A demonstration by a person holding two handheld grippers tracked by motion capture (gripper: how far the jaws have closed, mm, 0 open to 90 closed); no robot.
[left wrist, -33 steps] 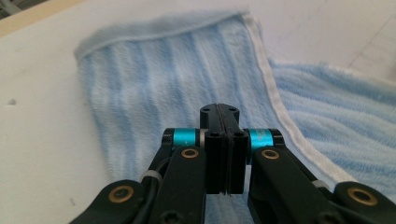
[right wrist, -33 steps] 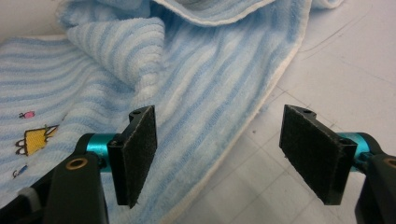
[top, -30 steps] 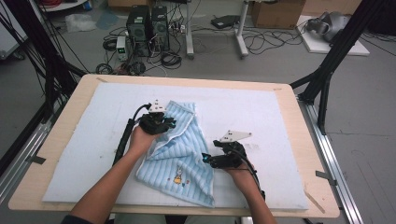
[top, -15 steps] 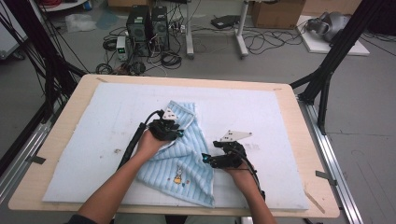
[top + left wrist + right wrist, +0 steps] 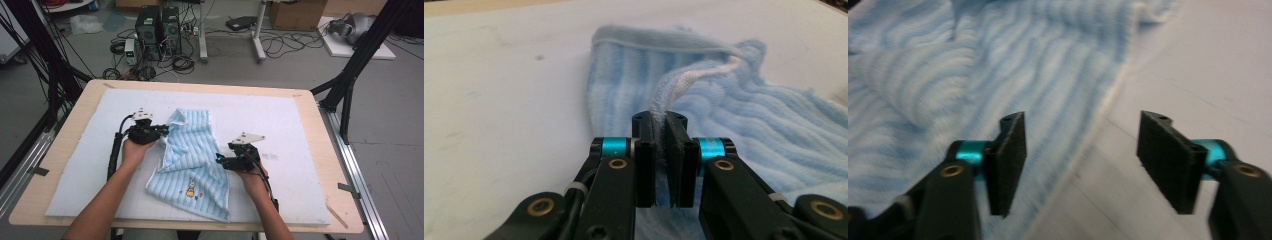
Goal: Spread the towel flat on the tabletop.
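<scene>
A light-blue striped towel with a small cartoon print lies rumpled on the white mat in the middle of the table. My left gripper is at the towel's upper left edge, shut on its white hem. In the left gripper view the towel stretches away from the pinched hem. My right gripper sits at the towel's right edge, open, jaws straddling the edge just above the mat. In the right gripper view the towel spreads to the left.
The mat covers a wooden tabletop. Black frame posts stand at the table's sides. Computers and cables lie on the floor beyond the far edge.
My left gripper has pulled the towel's edge to the left, spreading the upper part of the cloth. The right gripper has stayed at the towel's right edge.
</scene>
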